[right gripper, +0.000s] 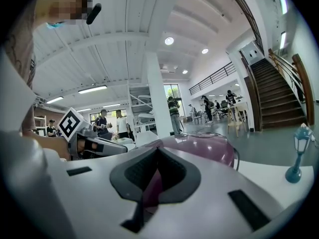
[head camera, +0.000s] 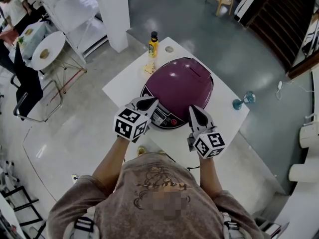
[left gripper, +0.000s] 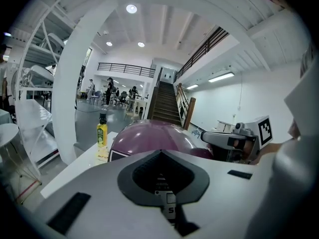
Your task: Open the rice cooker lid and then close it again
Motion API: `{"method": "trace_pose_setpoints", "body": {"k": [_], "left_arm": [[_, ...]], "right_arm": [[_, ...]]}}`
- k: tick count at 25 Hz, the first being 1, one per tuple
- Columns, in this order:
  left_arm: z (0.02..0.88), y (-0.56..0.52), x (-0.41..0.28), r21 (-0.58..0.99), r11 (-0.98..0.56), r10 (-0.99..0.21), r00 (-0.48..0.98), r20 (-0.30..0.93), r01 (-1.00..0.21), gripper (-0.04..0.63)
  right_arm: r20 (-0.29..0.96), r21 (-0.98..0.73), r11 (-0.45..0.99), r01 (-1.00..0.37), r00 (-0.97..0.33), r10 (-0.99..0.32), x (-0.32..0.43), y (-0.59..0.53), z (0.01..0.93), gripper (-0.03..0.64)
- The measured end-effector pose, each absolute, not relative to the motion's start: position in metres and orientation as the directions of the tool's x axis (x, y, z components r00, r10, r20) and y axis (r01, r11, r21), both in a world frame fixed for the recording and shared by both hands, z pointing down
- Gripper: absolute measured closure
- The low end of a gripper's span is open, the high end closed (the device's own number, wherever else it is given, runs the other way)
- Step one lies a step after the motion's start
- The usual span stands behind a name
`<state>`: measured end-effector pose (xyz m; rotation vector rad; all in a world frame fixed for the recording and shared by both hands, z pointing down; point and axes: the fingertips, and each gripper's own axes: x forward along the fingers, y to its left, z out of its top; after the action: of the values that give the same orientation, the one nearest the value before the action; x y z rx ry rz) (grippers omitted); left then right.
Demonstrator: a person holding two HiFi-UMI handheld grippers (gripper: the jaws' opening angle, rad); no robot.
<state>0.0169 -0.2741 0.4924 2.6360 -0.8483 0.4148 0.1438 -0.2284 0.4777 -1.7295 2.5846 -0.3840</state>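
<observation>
Left gripper (head camera: 151,101) and right gripper (head camera: 193,110) both closed, pointing forward.

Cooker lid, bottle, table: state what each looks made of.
Lid: glossy purple, likely painted metal or plastic; it mirrors the ceiling lights.
Bottle: probably clear plastic; yellow liquid shows through, dark cap.
Table: smooth white, perhaps laminate; soft sheen only.

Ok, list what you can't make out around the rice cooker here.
Control panel, head view: partly covered by left gripper; print too small.
Rice cooker front, left gripper view: hidden behind that gripper's own body.
Bottle label, head view: too small to read.
Pale item beside bottle: too small to identify.
</observation>
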Motion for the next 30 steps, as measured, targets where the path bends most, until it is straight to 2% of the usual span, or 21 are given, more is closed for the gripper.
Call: {"method": "trace_pose_setpoints", "body": {"k": [14,21,30], "left_arm": [[0.4952,-0.2730,0.0220,0.282,-0.763,-0.462,0.796,0.391,-0.581,0.577],[0.4949,-0.2699,0.0237,0.215,-0.774,-0.477,0.772,0.421,-0.596,0.577],[0.4980,-0.2697,0.0242,0.224,-0.775,-0.473,0.778,0.414,-0.591,0.577]], "right_arm": [[0.144,-0.211,0.360,-0.909,-0.393,-0.908,0.1468,-0.2316,0.4838,0.614],[0.147,-0.214,0.363,-0.907,-0.397,-0.906,0.1464,-0.2313,0.4839,0.614],[0.133,-0.203,0.366,-0.908,-0.396,-0.909,0.1488,-0.2322,0.4817,0.614]]}}
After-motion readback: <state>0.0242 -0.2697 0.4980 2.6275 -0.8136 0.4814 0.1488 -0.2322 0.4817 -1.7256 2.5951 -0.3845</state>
